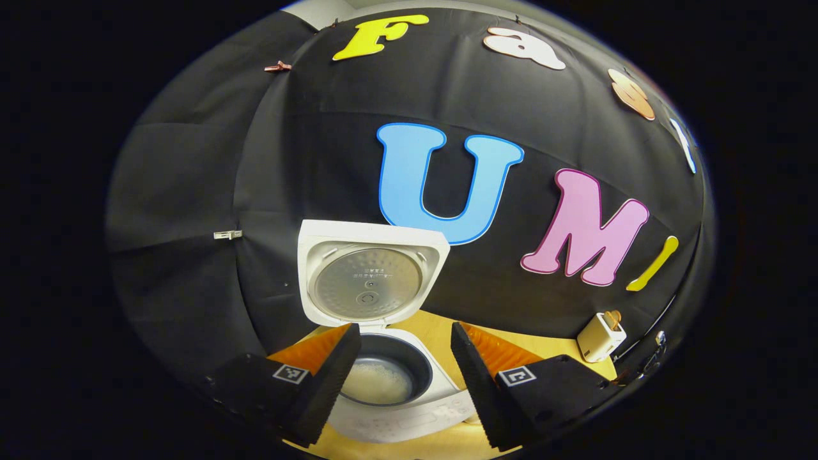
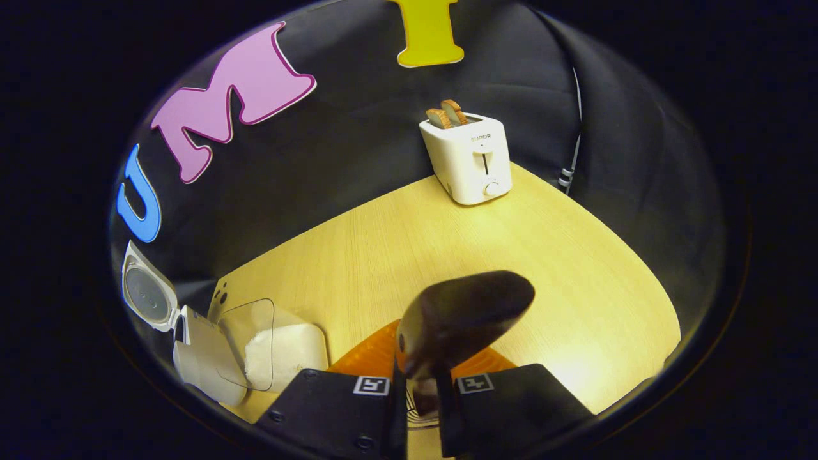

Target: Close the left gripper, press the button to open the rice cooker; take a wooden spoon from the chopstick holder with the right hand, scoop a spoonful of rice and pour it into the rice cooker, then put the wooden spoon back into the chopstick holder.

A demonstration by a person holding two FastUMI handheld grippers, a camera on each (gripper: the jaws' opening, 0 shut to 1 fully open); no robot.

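Rice cooker [image 1: 383, 377] open; right hand-held gripper [image 2: 422, 396] clamps the wooden spoon [image 2: 460, 319], left hand-held gripper [image 1: 399, 383] gapes empty; scooping rice likely comes next.

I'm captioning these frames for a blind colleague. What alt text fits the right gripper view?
The right gripper is shut on a dark wooden spoon, its bowl raised over a yellow wooden table. A white toaster with two bread slices stands at the back; the open rice cooker sits far left.
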